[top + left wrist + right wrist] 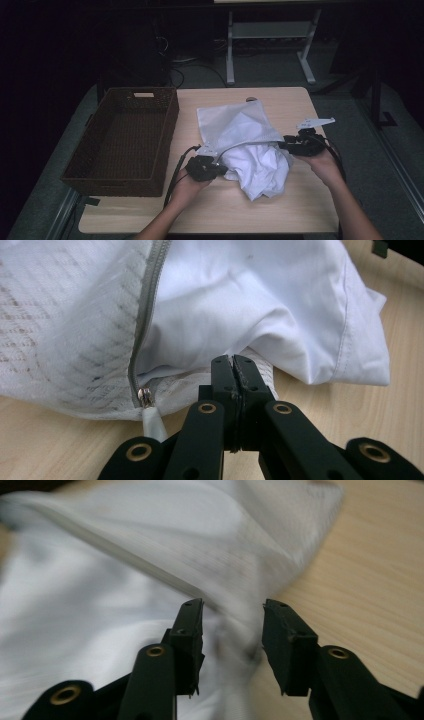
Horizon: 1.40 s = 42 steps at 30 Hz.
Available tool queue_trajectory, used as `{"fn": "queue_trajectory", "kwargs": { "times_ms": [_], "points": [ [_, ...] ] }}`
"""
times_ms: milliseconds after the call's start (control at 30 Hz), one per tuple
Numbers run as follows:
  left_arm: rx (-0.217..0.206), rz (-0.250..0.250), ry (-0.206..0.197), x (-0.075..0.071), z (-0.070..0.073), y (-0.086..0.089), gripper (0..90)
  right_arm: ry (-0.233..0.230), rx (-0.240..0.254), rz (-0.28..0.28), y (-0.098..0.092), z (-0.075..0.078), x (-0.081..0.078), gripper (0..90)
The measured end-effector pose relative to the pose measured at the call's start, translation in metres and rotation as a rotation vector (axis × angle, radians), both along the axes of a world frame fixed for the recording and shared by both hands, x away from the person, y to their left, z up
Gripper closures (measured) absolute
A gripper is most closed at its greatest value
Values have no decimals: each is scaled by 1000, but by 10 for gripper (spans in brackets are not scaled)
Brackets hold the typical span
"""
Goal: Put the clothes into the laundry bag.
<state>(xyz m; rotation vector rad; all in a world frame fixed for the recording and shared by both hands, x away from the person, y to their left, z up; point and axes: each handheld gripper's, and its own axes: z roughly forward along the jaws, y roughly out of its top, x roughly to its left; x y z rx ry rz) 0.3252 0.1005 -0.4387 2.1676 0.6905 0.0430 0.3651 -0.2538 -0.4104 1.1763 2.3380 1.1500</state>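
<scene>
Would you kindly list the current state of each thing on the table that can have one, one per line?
Mesh laundry bag: lying flat, zipper open.
White garment: crumpled, partly inside the bag's mouth, partly out on the table.
Wicker basket: upright, empty.
Left gripper: shut on the mesh bag's edge.
Right gripper: open, blurred bag fabric between its jaws.

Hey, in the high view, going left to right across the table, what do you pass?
Dark brown woven wicker basket → left gripper → crumpled white cloth spilling from a white mesh zip bag → right gripper.
</scene>
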Motion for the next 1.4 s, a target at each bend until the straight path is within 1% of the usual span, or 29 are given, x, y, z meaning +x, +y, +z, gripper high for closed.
{"fn": "queue_trajectory", "kwargs": {
  "times_ms": [33,67,100,133,200,233,300,333,400,433,467,500,600,633,733,767,800,833,867,900,1000,1033,1067,1100,1133,1200,1233,1333,1400],
  "points": [
    [0,0,0,0,0,0,893,0,0,0,0,0,0,595],
    [-5,0,0,-1,0,1,893,-14,13,19,1,6,-8,590],
    [-7,-2,2,-1,-1,2,893,-36,14,51,7,17,-24,583],
    [-7,-5,9,-1,-1,2,893,-36,14,51,7,17,-24,583],
    [-9,-9,15,0,-2,3,893,-42,52,141,24,26,-43,583],
    [-9,-11,15,0,-2,3,893,-34,61,176,32,26,-46,582],
    [-11,-11,16,0,-2,3,893,-23,58,238,52,24,-51,570],
    [-11,-11,16,0,-2,3,893,-23,58,238,52,24,-51,570],
    [-10,-16,12,0,-2,3,893,-8,50,288,71,19,-54,554],
    [-11,-21,13,-1,-2,2,893,-3,18,318,88,12,-54,539],
    [-11,-21,13,-1,-2,2,893,-3,18,318,88,12,-54,539],
    [-12,-24,16,0,-3,2,893,11,-2,334,103,5,-51,528],
    [-13,-24,18,0,-3,2,893,13,-24,341,112,-1,-48,527],
    [-10,-26,16,-1,-3,2,894,14,-62,349,120,-9,-44,515],
    [-10,-31,16,-1,-2,2,894,17,-86,352,124,-14,-43,506],
    [-9,-35,18,-1,-2,1,894,15,-108,348,126,-17,-42,500],
    [-10,-38,19,-1,-2,1,896,0,-184,343,131,-24,-41,487],
    [-11,-44,17,-2,-1,0,896,-1,-202,342,132,-27,-41,490],
    [-11,-44,17,-2,-1,0,896,-1,-202,342,132,-27,-41,490],
    [-6,-51,10,-3,0,-1,896,0,-234,343,135,-34,-40,495],
    [-6,-54,9,-4,0,-2,896,2,-247,338,136,-38,-39,524],
    [-6,-58,10,-4,0,-3,896,0,-266,336,137,-41,-39,590],
    [-6,-58,10,-4,0,-3,896,0,-266,336,137,-41,-39,590],
    [-5,-62,13,-5,0,-3,896,0,-283,327,138,-45,-38,683],
    [-5,-62,13,-5,0,-3,897,0,-283,327,138,-45,-38,683],
    [-10,-65,10,-5,0,-3,898,-3,-295,324,138,-47,-37,763],
    [-11,-65,12,-5,1,-3,897,-1,-289,320,138,-47,-36,836],
    [-12,-64,15,-5,1,-3,898,0,-272,308,136,-48,-35,876],
    [-6,-73,24,-5,0,-3,898,16,-228,281,134,-47,-33,888]
  ]
}}
